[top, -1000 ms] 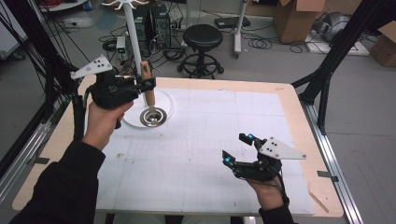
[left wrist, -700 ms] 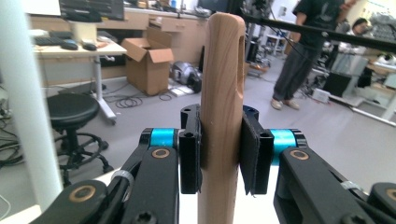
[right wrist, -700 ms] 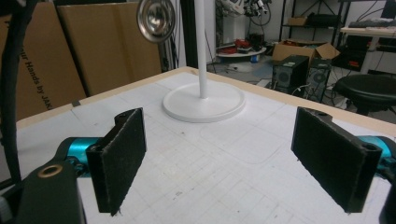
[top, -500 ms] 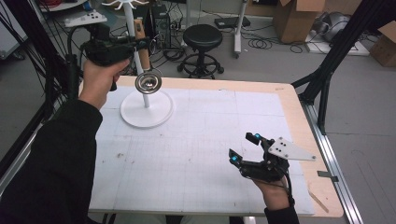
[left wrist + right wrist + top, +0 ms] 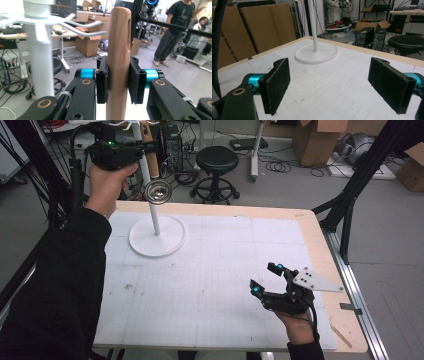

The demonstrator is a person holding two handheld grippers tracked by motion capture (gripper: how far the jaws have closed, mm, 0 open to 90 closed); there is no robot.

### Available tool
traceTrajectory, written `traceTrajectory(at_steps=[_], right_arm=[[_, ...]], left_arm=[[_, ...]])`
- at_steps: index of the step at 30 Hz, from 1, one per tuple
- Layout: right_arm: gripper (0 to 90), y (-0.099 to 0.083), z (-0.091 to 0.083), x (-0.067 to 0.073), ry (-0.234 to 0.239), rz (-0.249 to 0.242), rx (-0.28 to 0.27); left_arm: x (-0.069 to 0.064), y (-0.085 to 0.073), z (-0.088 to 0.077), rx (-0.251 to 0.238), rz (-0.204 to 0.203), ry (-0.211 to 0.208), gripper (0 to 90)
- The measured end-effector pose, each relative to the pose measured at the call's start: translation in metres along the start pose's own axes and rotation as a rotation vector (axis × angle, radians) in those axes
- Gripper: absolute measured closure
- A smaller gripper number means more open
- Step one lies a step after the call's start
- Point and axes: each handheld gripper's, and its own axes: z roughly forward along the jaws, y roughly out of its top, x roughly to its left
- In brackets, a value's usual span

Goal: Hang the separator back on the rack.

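Above the stand (image 5: 156, 236), left gripper (image 5: 117, 82) raised (gripping wooden handle (image 5: 118, 50)), right gripper (image 5: 265, 280) low, fingers wide.

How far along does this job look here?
Done: the left gripper is shut on the utensil's wooden handle, metal bowl in the air beside the white stand. In hand: the handle is up by the hooks. Left, probably: no hook is through the handle's slot yet. The right gripper sits open above the table.

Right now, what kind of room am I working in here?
Probably a robotics lab or workshop: the gridded work table sits inside black rig frames, with cardboard boxes, floor cables and a computer tower around it.
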Motion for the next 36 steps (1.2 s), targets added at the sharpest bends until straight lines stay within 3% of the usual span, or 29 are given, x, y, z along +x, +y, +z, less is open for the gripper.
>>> traceTrajectory(at_steps=[7, 15, 18, 22, 25, 29, 32, 36], right_arm=[[16.7, 0.0, -0.004, 0.0, -0.008, 0.007, 0.0], [16.7, -0.002, -0.005, -0.002, -0.013, 0.007, 0.0], [16.7, -0.002, -0.005, -0.005, -0.022, 0.011, 0.003], [16.7, -0.005, -0.006, -0.008, -0.029, 0.019, 0.005], [16.7, -0.005, -0.006, -0.009, -0.029, 0.019, 0.005], [16.7, -0.006, -0.007, -0.007, -0.031, 0.023, 0.008], [16.7, -0.007, -0.008, -0.007, -0.042, 0.015, 0.01], [16.7, -0.01, -0.01, -0.008, -0.059, 0.009, 0.014]], left_arm=[[0.013, -0.003, 0.004, 0.017, -0.026, 0.036, 71.8], [0.009, -0.011, 0.003, 0.025, -0.004, 0.027, 70.6], [0.01, -0.016, -0.005, 0.021, -0.007, 0.047, 54.2], [0.012, -0.025, -0.027, -0.013, -0.033, 0.045, 44.2], [0.01, -0.035, -0.041, -0.022, -0.052, 0.025, 37.5], [0.003, -0.056, -0.058, -0.016, -0.039, -0.015, 31.2], [-0.003, -0.074, -0.069, -0.001, -0.024, -0.022, 18.2], [-0.013, -0.103, -0.083, 0.022, -0.011, -0.051, 19.0]])
